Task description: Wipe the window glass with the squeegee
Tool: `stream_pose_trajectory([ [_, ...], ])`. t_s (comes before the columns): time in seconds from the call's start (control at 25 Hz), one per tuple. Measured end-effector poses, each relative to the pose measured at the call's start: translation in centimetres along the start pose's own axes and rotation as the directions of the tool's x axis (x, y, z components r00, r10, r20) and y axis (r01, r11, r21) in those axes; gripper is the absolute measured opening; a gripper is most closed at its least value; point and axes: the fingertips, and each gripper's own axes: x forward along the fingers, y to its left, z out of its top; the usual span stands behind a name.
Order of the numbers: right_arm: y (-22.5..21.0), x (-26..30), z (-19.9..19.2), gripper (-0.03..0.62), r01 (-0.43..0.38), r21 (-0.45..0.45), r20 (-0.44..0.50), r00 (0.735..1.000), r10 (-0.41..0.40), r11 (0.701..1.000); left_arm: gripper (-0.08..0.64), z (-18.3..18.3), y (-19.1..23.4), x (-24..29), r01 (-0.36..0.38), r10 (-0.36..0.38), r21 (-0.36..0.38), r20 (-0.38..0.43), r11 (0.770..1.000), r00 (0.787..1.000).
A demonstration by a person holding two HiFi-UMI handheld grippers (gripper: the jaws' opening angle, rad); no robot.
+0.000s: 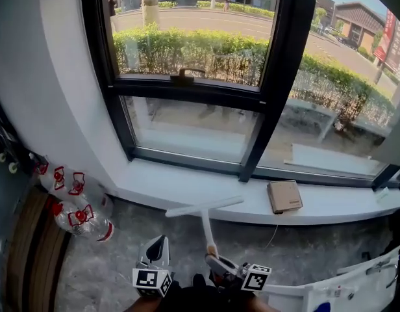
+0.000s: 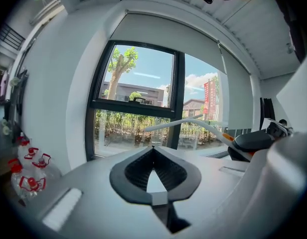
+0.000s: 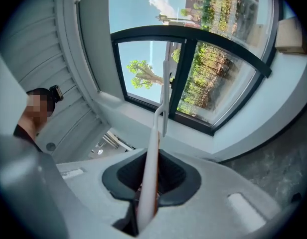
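1. Nearest, at the bottom edge of the head view: two grippers side by side, a marker cube [image 1: 152, 281] on the left one and a second cube [image 1: 256, 277] on the right one.
2. Right gripper [image 1: 218, 262]: clenched on the handle of the squeegee [image 1: 205, 208]. In the right gripper view [image 3: 151, 183], handle pinned between the jaws and running straight up, a bit of orange at the grip.
3. Left gripper [image 1: 158, 244]: just left of the right one, apart from the squeegee. In the left gripper view [image 2: 153, 151], jaw tips pressed together with nothing between.
4. Squeegee [image 3: 154, 143]: white, handle rising from the right gripper, blade bar across the top, roughly level with its right end a little higher. In the head view, overlaps the front edge of the sill [image 1: 187, 186], well short of the glass and not touching it. Also seen at the right of the left gripper view [image 2: 193, 124].
5. Window [image 1: 193, 38]: dark frame, wide upper pane, lower panes below a crossbar, black latch [image 1: 187, 76] on that bar. Hedge and road outside.
6. Sill: white, a small brown box [image 1: 284, 195] lying flat towards the right, a thin cord [image 1: 273, 234] hanging below it.
7. Floor [image 1: 122, 252]: grey stone. Clear water jugs [image 1: 80, 210] with red handles bunched at the left by the wall.
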Motion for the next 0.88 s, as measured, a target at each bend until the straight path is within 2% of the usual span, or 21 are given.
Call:
stream_pose_trajectory([
  [0.12,0.4,0.1,-1.0,0.044,0.009,-0.004,-0.03,1.0,-0.009,1.0,0.014,-0.4,-0.3,-0.5,0.01,-0.01,-0.008,-0.008,1.0,1.0],
  [0.36,-0.2,0.6,-0.6,0.043,0.027,-0.051,-0.037,0.999,-0.029,0.998,0.014,0.3,-0.1,-0.5,0.018,-0.018,-0.001,0.017,1.0,1.0],
  [0.64,-0.3,0.7,-0.8,0.043,0.026,-0.045,-0.046,0.999,-0.028,0.999,0.014,-1.2,0.0,-0.6,0.022,-0.022,-0.014,-0.005,1.0,1.0],
  [0.88,-0.3,0.7,-0.4,0.043,0.027,-0.052,-0.043,0.999,-0.029,0.998,0.014,-1.0,-0.3,-0.2,0.037,-0.037,-0.006,-0.007,0.999,0.999],
])
